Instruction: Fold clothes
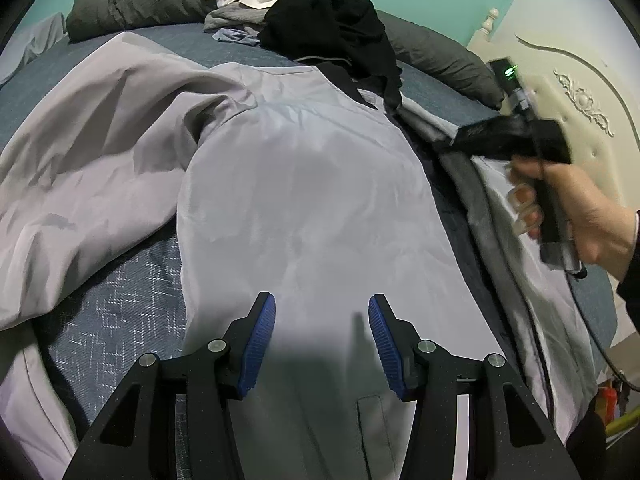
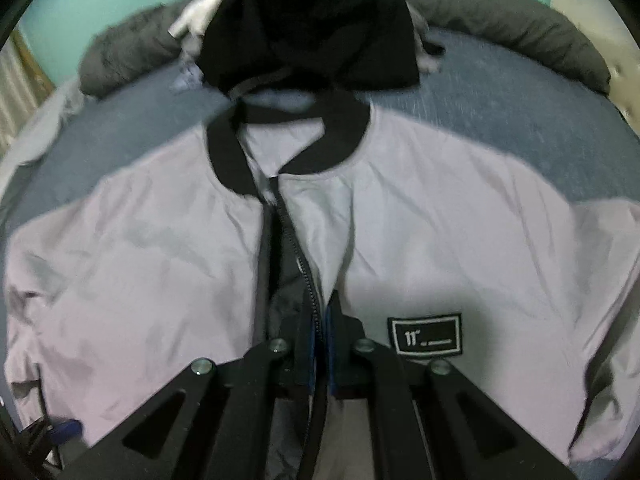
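Observation:
A pale lilac zip jacket (image 2: 160, 272) with a black collar (image 2: 228, 152) and a black chest patch (image 2: 425, 335) lies spread front-up on the bed. My right gripper (image 2: 320, 344) is shut on the jacket's zipper edge near the middle of the front. In the left wrist view the jacket (image 1: 304, 208) lies flat under my left gripper (image 1: 322, 312), which is open and empty just above the cloth. The right gripper (image 1: 516, 140) shows there too, held by a hand at the jacket's right side, blurred.
A pile of black (image 1: 340, 28), white and grey clothes sits at the far end of the blue bedspread (image 1: 120, 280). A dark grey duvet (image 1: 132, 0) lies along the back. A cream headboard (image 1: 580, 92) stands at the right.

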